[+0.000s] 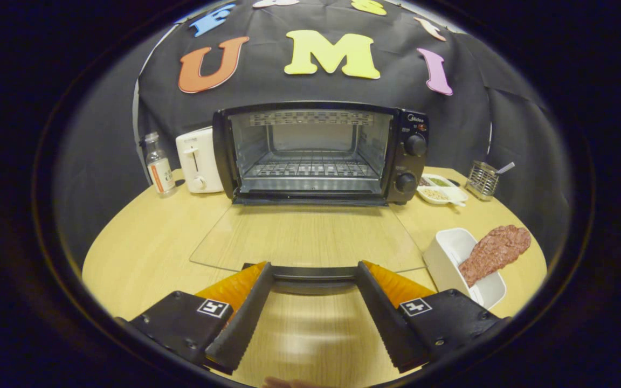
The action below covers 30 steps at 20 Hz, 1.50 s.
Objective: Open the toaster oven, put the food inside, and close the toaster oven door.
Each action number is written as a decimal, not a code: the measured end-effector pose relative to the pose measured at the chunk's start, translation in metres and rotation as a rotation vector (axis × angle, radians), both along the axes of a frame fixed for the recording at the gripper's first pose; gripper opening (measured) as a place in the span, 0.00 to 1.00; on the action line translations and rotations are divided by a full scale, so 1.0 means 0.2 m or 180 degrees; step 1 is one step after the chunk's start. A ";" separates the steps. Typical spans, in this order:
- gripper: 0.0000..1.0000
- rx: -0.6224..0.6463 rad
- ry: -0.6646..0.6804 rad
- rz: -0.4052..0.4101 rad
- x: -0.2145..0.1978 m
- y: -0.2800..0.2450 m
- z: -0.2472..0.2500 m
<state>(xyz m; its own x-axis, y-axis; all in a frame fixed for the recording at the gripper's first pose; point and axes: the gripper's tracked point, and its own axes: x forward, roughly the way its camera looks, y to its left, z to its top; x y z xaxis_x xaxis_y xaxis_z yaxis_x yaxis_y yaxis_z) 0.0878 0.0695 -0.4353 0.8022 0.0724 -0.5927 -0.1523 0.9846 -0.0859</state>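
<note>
Wooden table (143, 237) | toaster oven (321, 153) door down | tool (313, 269) spread wide (handle behind tips), gripping nothing

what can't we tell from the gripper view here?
- Door handle: ends hidden behind the fingertips of the open gripper; whether they touch it is unclear.
- Meat in the white dish: lower end hidden by the dish wall.
- Tray beside the toaster oven: contents too small to identify.
- Holder: the utensil's lower part is hidden inside.
</note>
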 end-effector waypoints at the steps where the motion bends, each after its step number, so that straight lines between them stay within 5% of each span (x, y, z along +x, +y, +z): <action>1: 1.00 0.0020 -0.0011 0.0043 -0.01 0.00 0.02; 9: 1.00 0.0115 -0.0101 0.0177 -0.12 -0.37 0.35; 16: 1.00 0.0136 -0.0243 0.0043 -0.20 -0.89 0.66; 30: 0.99 0.0846 0.0156 0.0028 -0.04 -1.60 0.56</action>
<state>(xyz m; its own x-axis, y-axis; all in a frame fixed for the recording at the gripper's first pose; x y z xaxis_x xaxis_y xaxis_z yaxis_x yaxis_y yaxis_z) 0.0792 -0.2503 -0.3240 0.7716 0.2375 -0.5901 -0.1585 0.9702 0.1833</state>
